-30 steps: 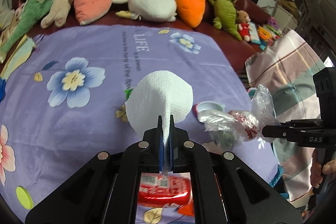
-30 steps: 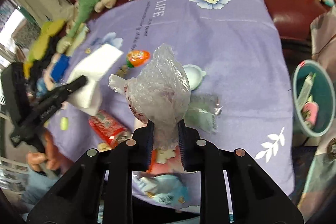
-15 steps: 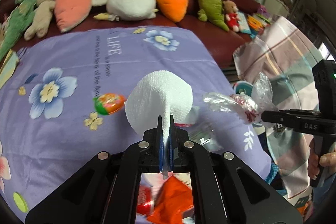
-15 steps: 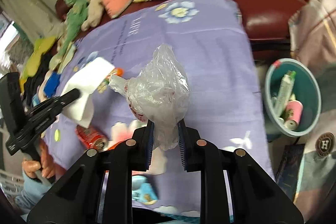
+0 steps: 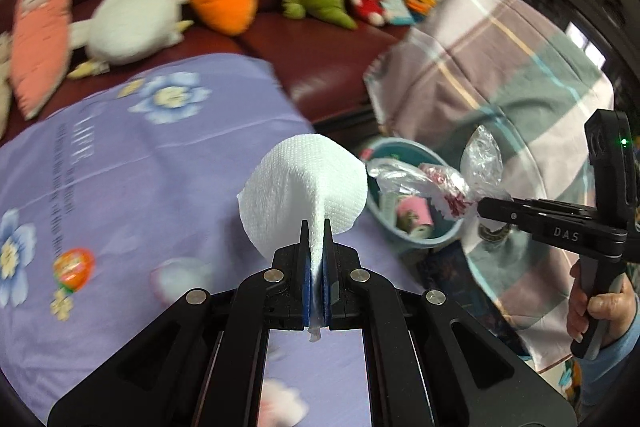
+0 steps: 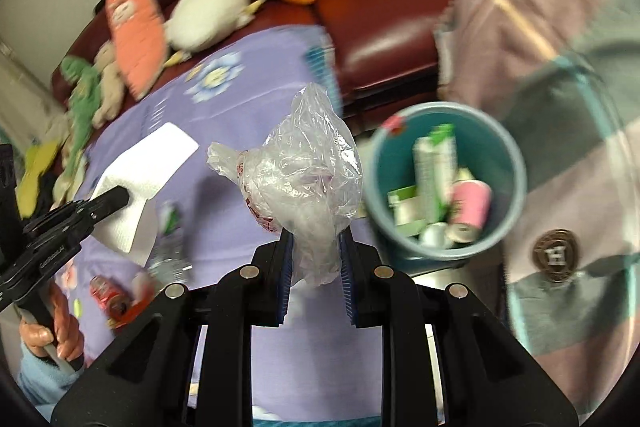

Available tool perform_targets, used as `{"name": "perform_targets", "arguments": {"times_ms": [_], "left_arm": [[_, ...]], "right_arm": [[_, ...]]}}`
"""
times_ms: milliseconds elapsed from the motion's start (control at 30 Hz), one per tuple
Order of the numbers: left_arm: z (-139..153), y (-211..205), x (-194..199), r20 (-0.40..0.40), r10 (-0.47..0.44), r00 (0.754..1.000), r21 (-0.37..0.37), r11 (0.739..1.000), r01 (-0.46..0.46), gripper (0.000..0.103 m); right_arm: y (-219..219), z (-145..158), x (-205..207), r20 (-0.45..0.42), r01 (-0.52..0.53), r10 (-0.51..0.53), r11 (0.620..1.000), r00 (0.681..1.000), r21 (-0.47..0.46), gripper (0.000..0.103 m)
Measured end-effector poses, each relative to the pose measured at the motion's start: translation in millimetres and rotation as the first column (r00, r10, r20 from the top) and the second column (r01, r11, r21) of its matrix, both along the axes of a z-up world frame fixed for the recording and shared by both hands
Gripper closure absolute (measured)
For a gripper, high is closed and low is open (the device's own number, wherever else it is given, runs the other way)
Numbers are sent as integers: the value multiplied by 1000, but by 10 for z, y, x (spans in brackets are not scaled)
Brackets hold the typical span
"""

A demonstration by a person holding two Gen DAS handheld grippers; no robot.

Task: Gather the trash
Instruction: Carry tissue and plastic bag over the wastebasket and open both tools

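Teal bin (image 6: 516, 163) sits off the purple cloth's (image 5: 120, 155) right edge, before the sofa (image 5: 328, 59). Left gripper (image 5: 316, 227) pinches a paper towel (image 5: 304, 187) upright; right gripper (image 6: 316, 239) clamps a crumpled plastic bag (image 6: 308, 167), long axis upward, beside the bin.

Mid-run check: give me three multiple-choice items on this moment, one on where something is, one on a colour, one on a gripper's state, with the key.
1. Where is the bin?
A. On the sofa
B. Beside the purple-covered table, on the right gripper's side
C. On the purple cloth

2. What colour is the bin?
A. Teal
B. Red
C. Yellow

3. What is the left gripper doing?
A. Open and empty
B. Shut on a can
C. Shut on a white paper towel

Key: B, it sits off the cloth's edge, right of the plastic bag in the right gripper; A, its wall is teal; C, the towel is pinched between the closed fingers.
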State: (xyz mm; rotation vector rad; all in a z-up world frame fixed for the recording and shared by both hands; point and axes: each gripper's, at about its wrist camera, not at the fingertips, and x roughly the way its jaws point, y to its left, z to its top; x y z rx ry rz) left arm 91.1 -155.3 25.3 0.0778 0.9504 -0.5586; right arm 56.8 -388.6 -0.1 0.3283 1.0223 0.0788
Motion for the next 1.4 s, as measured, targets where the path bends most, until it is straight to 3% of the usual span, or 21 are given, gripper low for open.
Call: {"name": "perform_targets", "arguments": {"times_ms": [233,433,633,1100,1167,1333,1400], "left_arm": [[-241,-985,90,-29,-120,992,40,992,121,98],[-538,-1473,255,-88,-132,987,23,991,135,98],[-758,-1716,429,-128,-118,985,-8,993,118,98],[-1338,-2033,780,-233,-123,965,23,991,131,96],[-1420,-2048,819,-254,-119,960,27,991,130,90],[-1498,-2039,877,-243,-100,965,36,993,112,54],[-1490,-2023,894,-236,-95,967,34,994,106,49]], "right_arm": [[-860,-305,-93,-34,146,-146,989,989,6,83],[-1220,-512,-87,-67,180,-180,984,981,-2,83],[-1357,-592,52,-76,165,-167,986,983,-36,82],[-1493,-703,278,-119,187,-192,981,974,-51,82],[-1493,-720,306,-125,191,-197,980,973,-57,82],[-1466,-717,399,-128,194,-201,979,971,-66,82],[-1452,-705,425,-124,192,-200,979,972,-71,82]]}}
